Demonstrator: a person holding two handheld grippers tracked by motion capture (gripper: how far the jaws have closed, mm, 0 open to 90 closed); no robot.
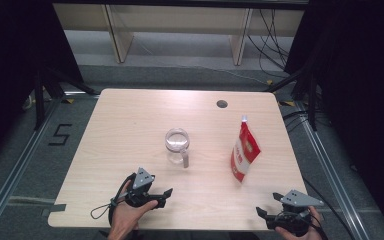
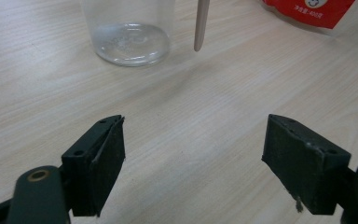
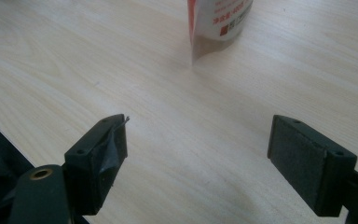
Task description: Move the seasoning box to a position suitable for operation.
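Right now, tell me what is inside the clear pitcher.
The clear pitcher looks empty: its bare glass bottom shows through the wall in the left gripper view. Its upper part is cut off there, and glare in the high view hides any thin film.

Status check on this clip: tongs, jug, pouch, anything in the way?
Left tongs open, empty, near edge. Right tongs open, empty. Clear jug and red-white pouch upright, untouched. Nothing between.

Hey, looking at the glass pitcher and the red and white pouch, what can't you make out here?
- Pitcher: top cut off by the left gripper view's upper edge.
- Pouch: upper part cut off in the right gripper view.
- Pouch print: too small to read in the high view.
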